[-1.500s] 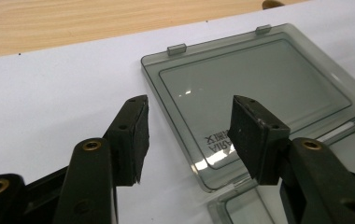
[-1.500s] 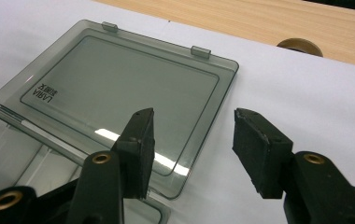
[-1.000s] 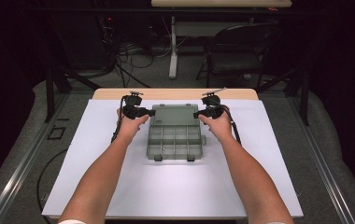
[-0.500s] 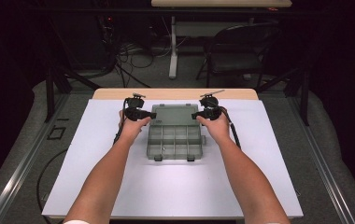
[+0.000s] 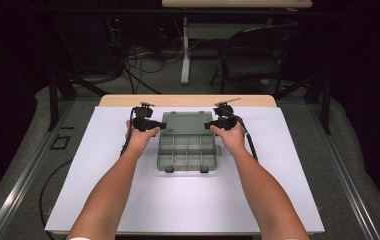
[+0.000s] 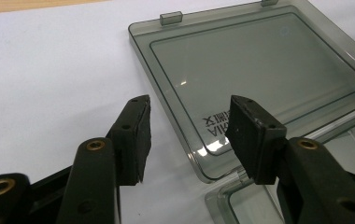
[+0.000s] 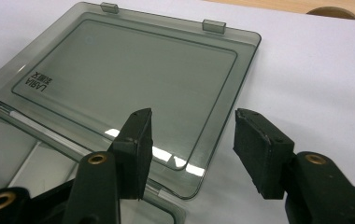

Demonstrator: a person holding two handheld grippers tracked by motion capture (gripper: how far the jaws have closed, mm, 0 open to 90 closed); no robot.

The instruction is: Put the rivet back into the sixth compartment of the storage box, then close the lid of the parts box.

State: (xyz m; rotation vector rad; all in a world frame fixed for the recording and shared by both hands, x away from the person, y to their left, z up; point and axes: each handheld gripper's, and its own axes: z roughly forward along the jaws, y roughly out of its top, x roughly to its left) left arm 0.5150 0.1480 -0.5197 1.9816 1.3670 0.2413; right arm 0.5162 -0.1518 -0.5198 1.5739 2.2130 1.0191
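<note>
Box (image 5: pixel 187 150) lid (image 5: pixel 186 123) lies flat open; our left gripper (image 6: pixel 189 135) and right gripper (image 7: pixel 192 147) straddle its near corners, closing in, nothing clamped yet.

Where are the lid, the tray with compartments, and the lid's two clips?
Lid (image 6: pixel 259 74): left gripper view, middle of its flat panel.
Tray (image 5: pixel 188 152): high view, a divider among its compartments.
Clips (image 7: pixel 213 25): right gripper view, the right-hand one of the two tabs on the lid's far edge.
</note>
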